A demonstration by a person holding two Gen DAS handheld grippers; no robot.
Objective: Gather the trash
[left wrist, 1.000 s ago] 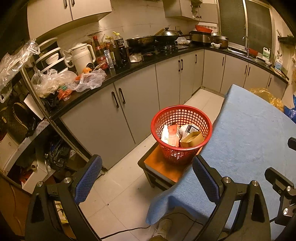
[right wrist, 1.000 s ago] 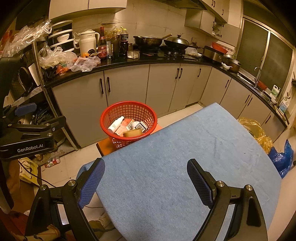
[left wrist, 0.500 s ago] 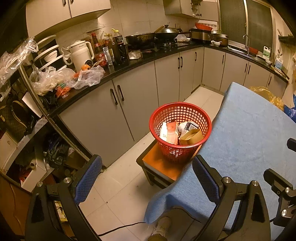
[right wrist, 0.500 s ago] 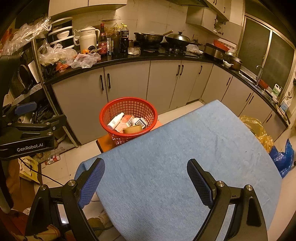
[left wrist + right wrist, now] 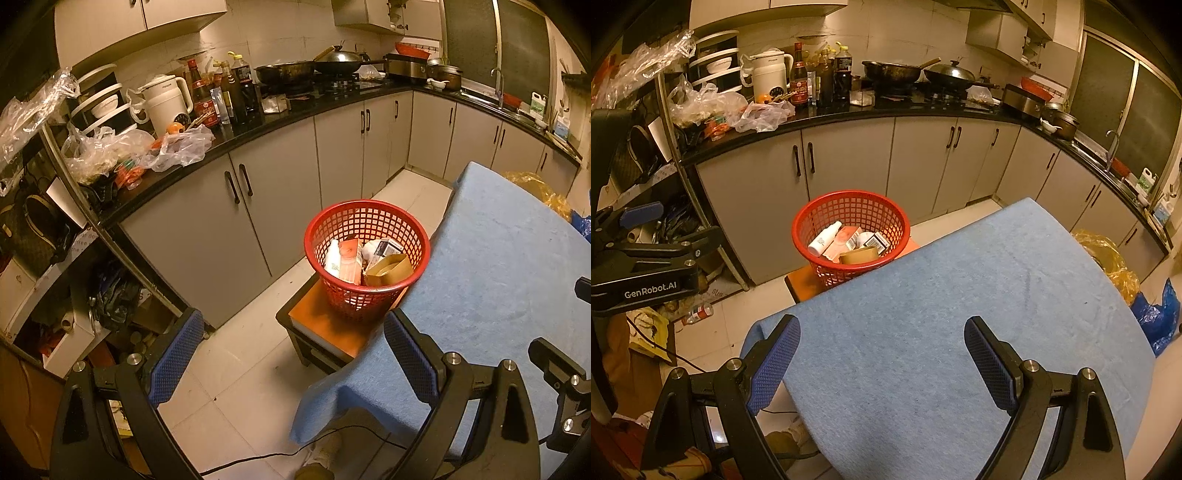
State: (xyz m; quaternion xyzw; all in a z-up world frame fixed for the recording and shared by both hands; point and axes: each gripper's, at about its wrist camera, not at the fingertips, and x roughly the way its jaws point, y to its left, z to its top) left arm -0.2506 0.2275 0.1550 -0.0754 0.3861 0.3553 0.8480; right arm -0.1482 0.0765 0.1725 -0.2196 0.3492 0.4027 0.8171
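Both grippers are hanging spread and empty. The red basket, already holding trash (bottle, boxes, tape roll), is sitting on a stool beyond the blue table's far-left corner, ahead of the left gripper, which is nearer than the right gripper.

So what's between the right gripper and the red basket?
Only bare blue cloth lies between the right gripper and the basket. The right wrist view shows it best.
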